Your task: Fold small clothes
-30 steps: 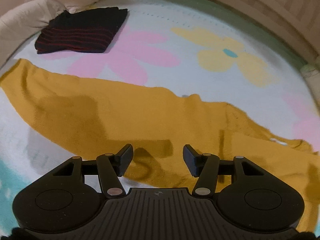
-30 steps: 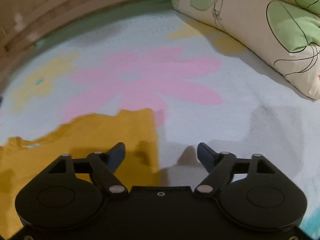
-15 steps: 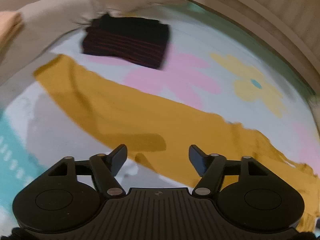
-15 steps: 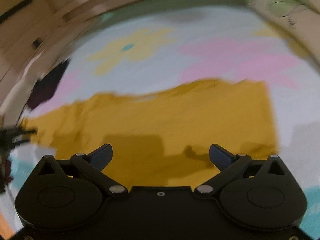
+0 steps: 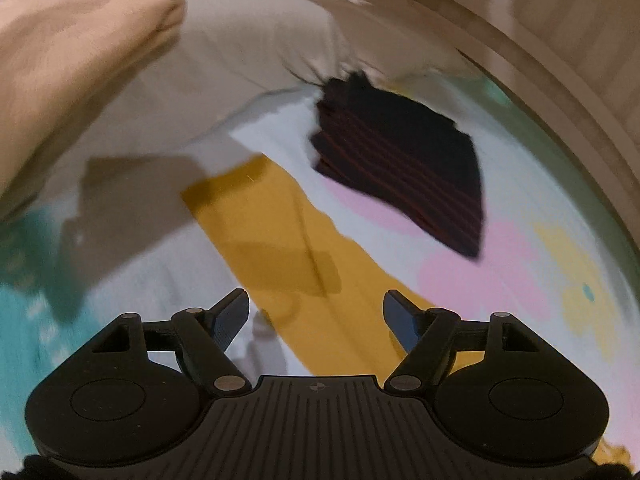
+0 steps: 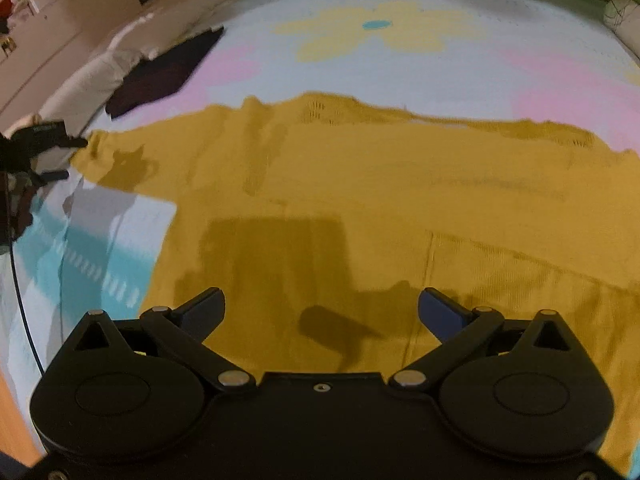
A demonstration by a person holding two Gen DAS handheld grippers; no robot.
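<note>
A mustard yellow knit garment (image 6: 360, 184) lies spread flat on the flowered bed cover. Its long sleeve (image 5: 288, 232) runs away from my left gripper (image 5: 316, 316), which is open and empty just above the sleeve. My right gripper (image 6: 320, 312) is open and empty, hovering over the garment's body. The left gripper also shows at the far left of the right wrist view (image 6: 36, 148), by the sleeve end. A folded black garment with red stripes (image 5: 404, 172) lies beyond the sleeve.
The bed cover (image 6: 400, 64) is pale with pink and yellow flowers. A beige pillow (image 5: 72, 52) and a white pillow (image 5: 260, 40) lie behind the sleeve end. A wooden bed frame (image 5: 568, 80) curves along the far edge.
Both grippers swung left. The left view now faces the sleeve end and pillows. The right gripper moved from the garment's right edge to over its body. Both jaws opened a little wider.
</note>
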